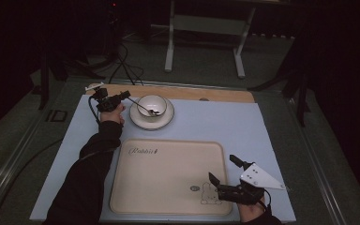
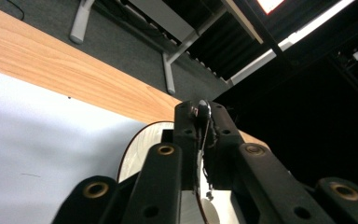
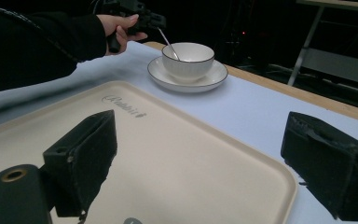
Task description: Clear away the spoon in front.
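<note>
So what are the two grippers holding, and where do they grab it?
The left gripper pinches the spoon by the top end of its handle, its tip in the bowl. The right gripper is open, holding nothing.

Legible markings: one script word, printed on the tray.
"Rabbit" is written in dark cursive near the far left corner of the cream tray (image 1: 168, 180); the same word is seen, partly legible, in the right gripper view.

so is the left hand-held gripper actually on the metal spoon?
Touching. The left gripper view shows the thin metal spoon pinched between the left hand-held gripper jaws; the high view shows its other end down in the white bowl.
</note>
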Demonstrator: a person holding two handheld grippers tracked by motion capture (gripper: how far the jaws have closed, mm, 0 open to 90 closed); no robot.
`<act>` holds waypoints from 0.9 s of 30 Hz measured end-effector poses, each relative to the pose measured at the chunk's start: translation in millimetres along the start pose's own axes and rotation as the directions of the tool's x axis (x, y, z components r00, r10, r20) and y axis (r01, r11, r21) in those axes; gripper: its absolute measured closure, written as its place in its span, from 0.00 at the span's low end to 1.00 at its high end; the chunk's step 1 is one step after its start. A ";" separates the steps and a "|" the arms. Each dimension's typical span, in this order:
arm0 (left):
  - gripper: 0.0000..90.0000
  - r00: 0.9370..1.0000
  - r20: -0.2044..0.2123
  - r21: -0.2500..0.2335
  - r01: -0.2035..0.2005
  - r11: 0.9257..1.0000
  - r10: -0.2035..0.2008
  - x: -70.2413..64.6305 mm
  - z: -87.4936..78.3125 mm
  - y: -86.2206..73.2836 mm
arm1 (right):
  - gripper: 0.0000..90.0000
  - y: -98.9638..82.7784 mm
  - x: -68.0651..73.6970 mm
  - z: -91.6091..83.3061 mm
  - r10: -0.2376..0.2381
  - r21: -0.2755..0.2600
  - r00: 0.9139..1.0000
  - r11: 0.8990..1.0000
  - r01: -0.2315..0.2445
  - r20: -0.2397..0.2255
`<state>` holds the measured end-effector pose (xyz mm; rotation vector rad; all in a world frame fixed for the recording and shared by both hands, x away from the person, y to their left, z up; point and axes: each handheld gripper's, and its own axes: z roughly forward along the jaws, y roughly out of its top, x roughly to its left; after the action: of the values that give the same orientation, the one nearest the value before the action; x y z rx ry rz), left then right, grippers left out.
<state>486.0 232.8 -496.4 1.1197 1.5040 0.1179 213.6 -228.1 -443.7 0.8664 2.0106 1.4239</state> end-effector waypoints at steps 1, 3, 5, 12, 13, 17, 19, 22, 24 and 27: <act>0.97 1.000 -0.003 -0.006 0.001 1.000 -0.001 -0.1 0.0 -0.6 | 0.12 0.1 0.2 -0.1 0.000 0.000 1.000 1.000 0.000 -0.001; 0.98 1.000 -0.003 -0.008 0.002 1.000 -0.002 -0.2 -0.3 -1.6 | 0.12 0.1 0.4 -0.2 -0.002 -0.001 1.000 1.000 0.002 -0.003; 0.99 1.000 -0.006 -0.017 -0.014 1.000 0.014 -2.0 -1.4 -2.2 | 0.12 0.0 0.3 -0.1 0.000 0.000 1.000 1.000 0.000 -0.004; 0.99 0.994 -0.002 -0.020 -0.110 0.994 0.110 -13.4 -5.6 -0.5 | 0.12 0.0 0.7 0.4 -0.003 0.001 1.000 1.000 0.003 -0.007; 0.99 0.994 0.004 -0.016 -0.113 0.993 0.113 -14.7 -6.0 0.1 | 0.12 0.0 0.8 0.4 -0.003 0.001 1.000 1.000 0.003 -0.007; 0.99 0.994 0.019 -0.022 -0.110 0.994 0.111 -20.6 -10.6 3.6 | 0.12 0.1 0.7 -0.1 -0.002 0.000 1.000 1.000 0.002 -0.006; 0.99 0.993 0.026 -0.023 -0.116 0.993 0.116 -23.7 -14.1 6.3 | 0.12 0.0 0.6 -0.2 0.001 0.000 1.000 1.000 -0.001 -0.006; 0.99 0.991 0.028 -0.033 -0.132 0.991 0.133 -28.4 -20.2 10.5 | 0.12 0.0 0.6 -0.3 -0.001 0.000 1.000 1.000 0.001 -0.007; 1.00 0.989 0.034 -0.036 -0.140 0.990 0.141 -30.7 -24.7 13.8 | 0.12 0.2 0.4 -0.5 0.001 -0.002 1.000 1.000 -0.001 -0.006; 0.99 0.988 0.036 -0.044 -0.150 0.988 0.151 -34.8 -31.6 19.1 | 0.12 0.2 0.4 -0.5 0.001 -0.002 1.000 1.000 -0.001 -0.004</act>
<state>465.6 235.0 -450.0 1.1957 1.3755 0.2284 212.9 -228.1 -443.4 0.8644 2.0115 1.4293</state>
